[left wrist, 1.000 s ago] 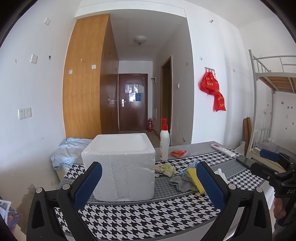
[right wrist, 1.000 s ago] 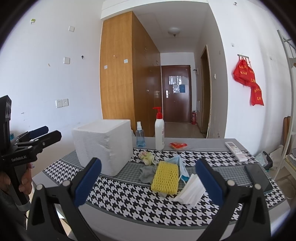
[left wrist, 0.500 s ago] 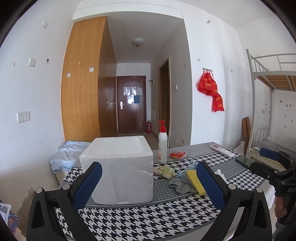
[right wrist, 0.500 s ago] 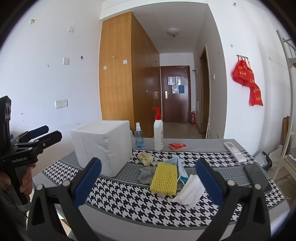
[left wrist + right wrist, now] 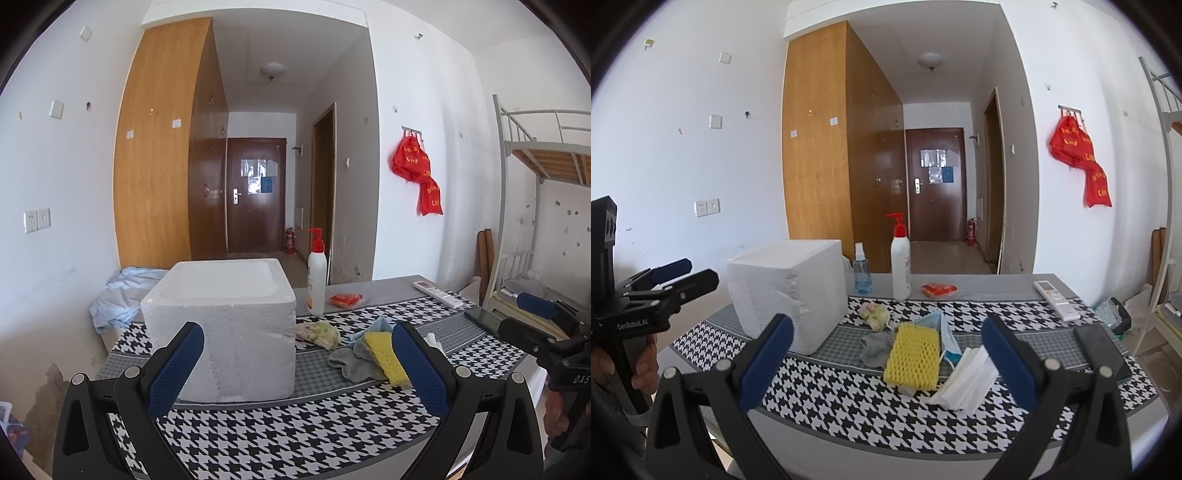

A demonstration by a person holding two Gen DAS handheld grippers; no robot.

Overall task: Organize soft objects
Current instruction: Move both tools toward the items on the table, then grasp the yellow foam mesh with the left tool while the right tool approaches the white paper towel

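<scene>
Left hand-held gripper (image 5: 297, 363): spread wide and holding nothing, poised over the near edge of the tabletop (image 5: 295, 435), facing the foam box.
Right hand-held gripper (image 5: 888, 363): likewise spread wide and holding nothing, above the near edge, facing the pile of soft things.
Foam box (image 5: 225, 325): white, open-topped, standing on the left part of the houndstooth cloth.
Yellow sponge (image 5: 913, 354): lying in the middle of the pile, right of the box, on top of a grey cloth (image 5: 876, 347).
Face mask (image 5: 943, 336): blue, tucked partly under the sponge's right side.
White tissues (image 5: 967, 380): a folded stack at the near right of the pile, just beside the mask.
Patterned cloth (image 5: 874, 313): crumpled, on the far side of the pile, near the box.
Far edge: pump bottle (image 5: 900, 266) upright, small spray bottle (image 5: 861, 275) to its left, red packet (image 5: 939, 290) to its right.
Right side: remote control (image 5: 1054, 298) far, dark phone (image 5: 1102, 350) nearer.
</scene>
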